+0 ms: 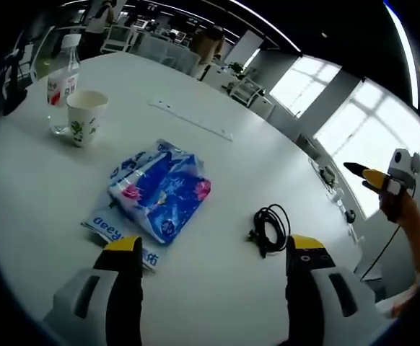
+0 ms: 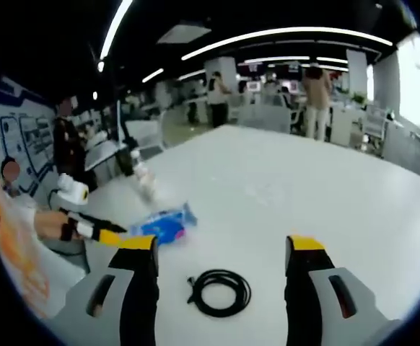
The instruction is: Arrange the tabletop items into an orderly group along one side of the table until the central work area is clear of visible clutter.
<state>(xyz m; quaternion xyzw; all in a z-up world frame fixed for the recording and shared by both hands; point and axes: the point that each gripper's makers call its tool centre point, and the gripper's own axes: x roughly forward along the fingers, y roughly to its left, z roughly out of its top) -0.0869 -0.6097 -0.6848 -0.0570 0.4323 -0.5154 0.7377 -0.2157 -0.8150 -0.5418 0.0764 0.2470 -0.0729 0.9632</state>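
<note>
Coiled black cable (image 2: 220,292) lies between my right gripper (image 2: 221,249) jaws, spread wide, empty. My left gripper (image 1: 213,249), equally open, faces the blue tissue pack (image 1: 161,189) at twelve o'clock; paper cup (image 1: 85,117) and water bottle (image 1: 62,83) at ten. Nothing looks grouped yet; the white table (image 1: 268,151) centre is cluttered.

On the round white table (image 1: 44,194), the blue plastic tissue pack (image 1: 159,191) lies just ahead of the left gripper (image 1: 213,252), whose yellow-tipped jaws stand apart. A coiled black cable (image 1: 270,229) lies right of the pack. Beyond the pack, a paper cup (image 1: 85,117) stands beside a clear water bottle (image 1: 62,81).
</note>
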